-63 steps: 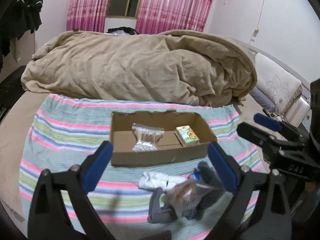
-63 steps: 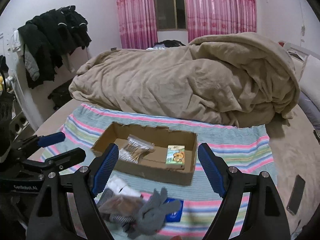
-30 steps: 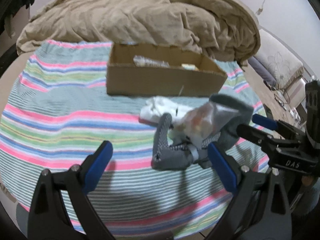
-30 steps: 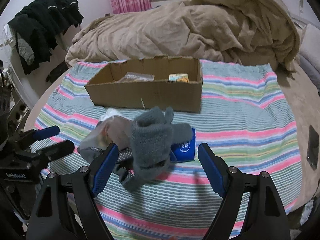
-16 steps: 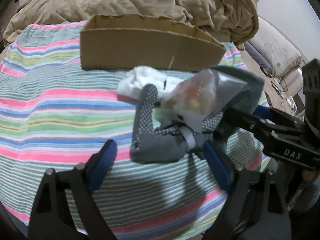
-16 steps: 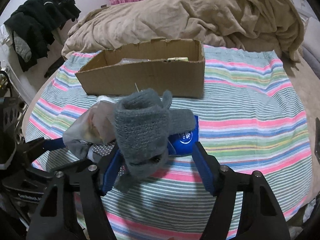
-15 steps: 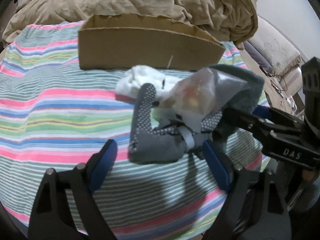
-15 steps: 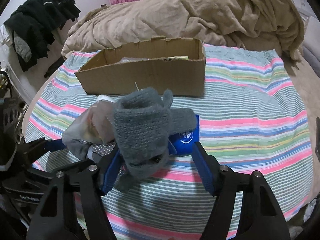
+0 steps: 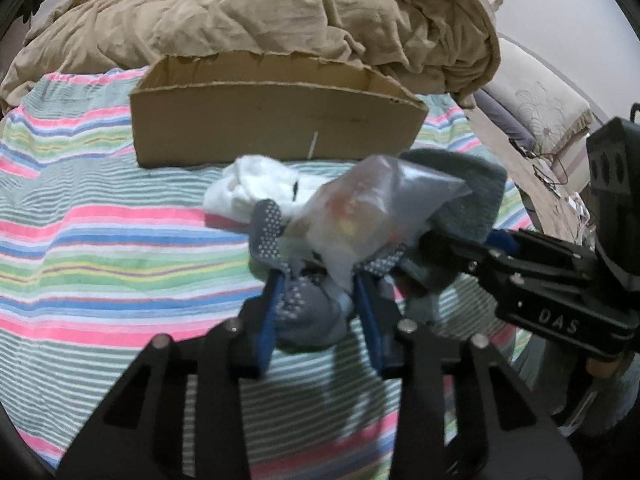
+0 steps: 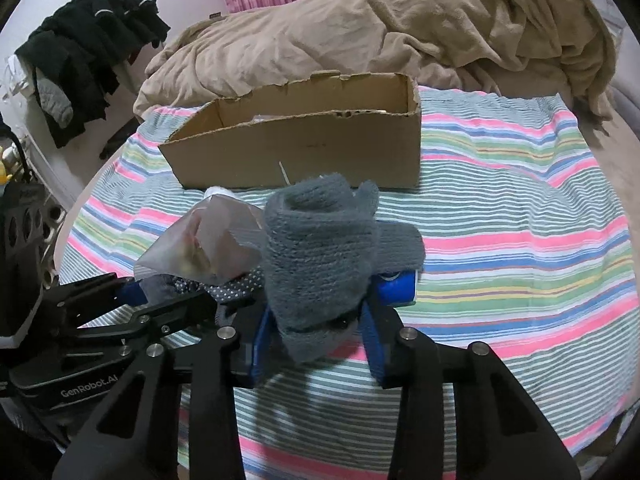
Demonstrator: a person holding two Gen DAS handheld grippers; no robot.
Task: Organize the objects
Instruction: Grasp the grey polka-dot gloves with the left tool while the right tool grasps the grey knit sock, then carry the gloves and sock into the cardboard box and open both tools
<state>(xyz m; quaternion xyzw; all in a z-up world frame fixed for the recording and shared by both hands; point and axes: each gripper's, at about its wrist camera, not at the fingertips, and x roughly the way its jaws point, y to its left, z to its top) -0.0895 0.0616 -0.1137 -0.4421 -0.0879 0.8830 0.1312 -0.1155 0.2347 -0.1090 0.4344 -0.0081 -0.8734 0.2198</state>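
Observation:
A pile lies on the striped blanket in front of a cardboard box. My left gripper is shut on a grey dotted sock, with a clear plastic bag resting above it. My right gripper is shut on a grey knit glove, which also shows in the left wrist view. A white cloth lies behind the bag. A blue packet lies under the glove. The box's contents are hidden from both views.
A tan duvet is heaped behind the box. The striped blanket covers the bed's front part. Dark clothes hang at the left. A white pillow lies at the right.
Both grippers have come down to the pile and closed, the left on the dotted sock and the right on the knit glove. The box now looks nearer.

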